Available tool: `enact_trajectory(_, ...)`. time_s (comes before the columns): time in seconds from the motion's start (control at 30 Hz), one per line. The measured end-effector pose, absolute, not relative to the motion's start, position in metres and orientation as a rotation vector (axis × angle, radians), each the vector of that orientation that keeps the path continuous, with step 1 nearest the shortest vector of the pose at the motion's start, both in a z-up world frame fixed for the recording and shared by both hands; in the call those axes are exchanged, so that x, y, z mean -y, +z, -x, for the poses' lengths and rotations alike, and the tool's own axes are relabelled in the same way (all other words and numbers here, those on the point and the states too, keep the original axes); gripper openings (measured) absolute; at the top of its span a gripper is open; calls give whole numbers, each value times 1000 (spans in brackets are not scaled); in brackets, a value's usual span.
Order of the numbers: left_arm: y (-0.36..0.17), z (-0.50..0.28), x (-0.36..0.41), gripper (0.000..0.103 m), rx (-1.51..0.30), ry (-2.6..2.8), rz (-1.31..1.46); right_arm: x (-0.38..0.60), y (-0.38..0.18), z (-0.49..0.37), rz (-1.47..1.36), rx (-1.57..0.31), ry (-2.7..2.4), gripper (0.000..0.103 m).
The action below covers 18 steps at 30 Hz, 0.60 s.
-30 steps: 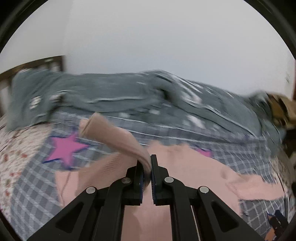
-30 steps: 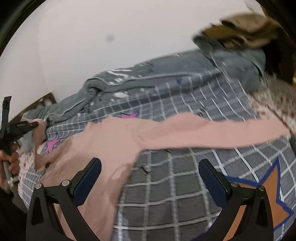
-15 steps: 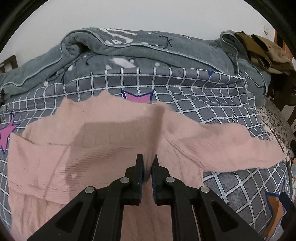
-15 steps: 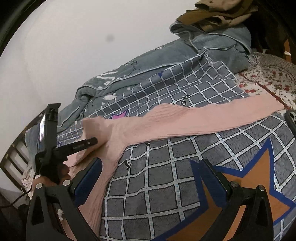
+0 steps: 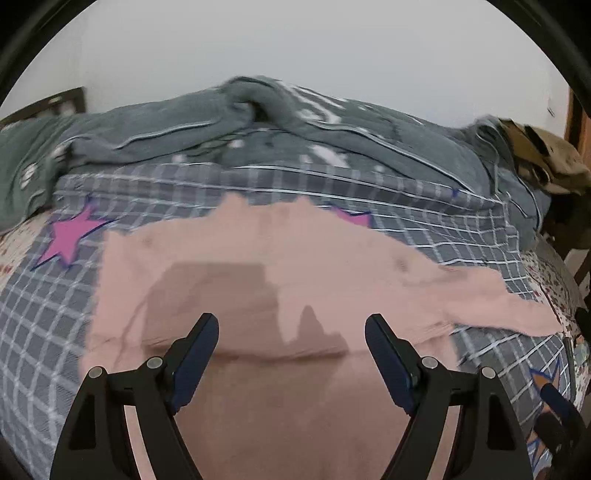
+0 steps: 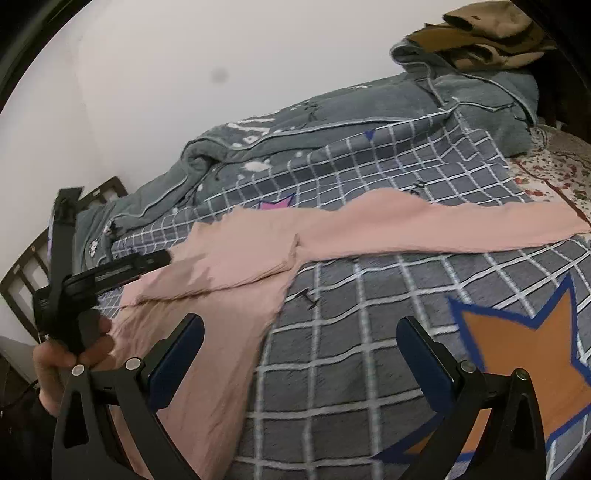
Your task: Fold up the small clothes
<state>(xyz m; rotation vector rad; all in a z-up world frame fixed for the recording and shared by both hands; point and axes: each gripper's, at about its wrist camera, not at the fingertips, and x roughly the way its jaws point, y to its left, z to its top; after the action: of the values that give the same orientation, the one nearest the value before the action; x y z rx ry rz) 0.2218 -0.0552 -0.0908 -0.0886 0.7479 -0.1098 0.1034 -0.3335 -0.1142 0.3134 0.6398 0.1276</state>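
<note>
A pink knit sweater point(image 5: 266, 266) lies flat on a grey checked blanket point(image 5: 37, 314). Its left sleeve is folded over the body, the folded edge running across below the chest. Its right sleeve point(image 6: 443, 229) stretches straight out to the right. My left gripper point(image 5: 291, 332) is open and empty just above the folded part; it also shows in the right wrist view point(image 6: 147, 262). My right gripper point(image 6: 299, 339) is open and empty, over the blanket beside the sweater's right side.
A rumpled grey quilt point(image 5: 295, 122) lies along the wall behind the sweater. Brown clothes point(image 6: 480, 33) are piled at the far right. An orange star point(image 6: 524, 354) and pink stars point(image 5: 70, 236) mark the blanket. A dark bed frame point(image 6: 22, 277) stands at the left.
My left gripper carried the left sleeve across the sweater's body, then opened and let it go. My right gripper stayed open and shifted slightly over the blanket.
</note>
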Motion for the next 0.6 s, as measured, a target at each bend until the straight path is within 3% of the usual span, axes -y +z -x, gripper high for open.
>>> enact_trajectory(0.23,-95,-162,-36,81,-779,35,99,289,-112,-76,-173,-611,152,99)
enact_trajectory(0.4,-101,-121,-90,81,-789,74,120,268,-110,-61,-147,-632,186,87)
enact_trajectory(0.6,-125,-88,-124,79,-830,35,260,249,-109,-30,-112,-635,174,86)
